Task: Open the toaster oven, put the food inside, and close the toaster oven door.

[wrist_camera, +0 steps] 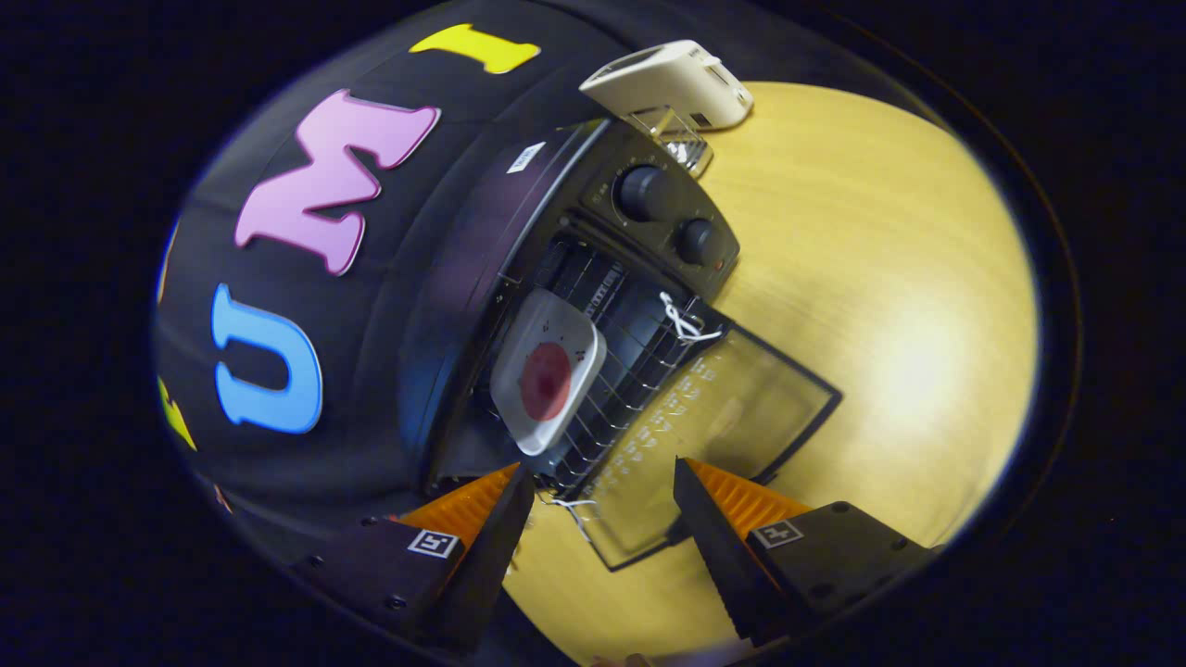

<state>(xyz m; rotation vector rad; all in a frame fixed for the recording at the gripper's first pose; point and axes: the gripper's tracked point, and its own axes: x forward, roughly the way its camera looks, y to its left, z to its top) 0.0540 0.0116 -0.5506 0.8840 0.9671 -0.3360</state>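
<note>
The tool (602,505) gapes wide and empty over the glass door (723,435); a square white plate (547,371) rests on the toaster oven's (556,278) wire rack at frame centre.

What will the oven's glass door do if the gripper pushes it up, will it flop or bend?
The glass door looks stiff, so it would probably swing as one piece, not bend. It is joined to the toaster oven along one edge, so it likely pivots there. Being glass, it may be slippery. The open gripper hovers over it.

A glossy black toaster oven (519,278) with a wire metal rack (639,361) and clear glass door (732,435) is seen on a smooth wood-grain surface (880,306).
</note>
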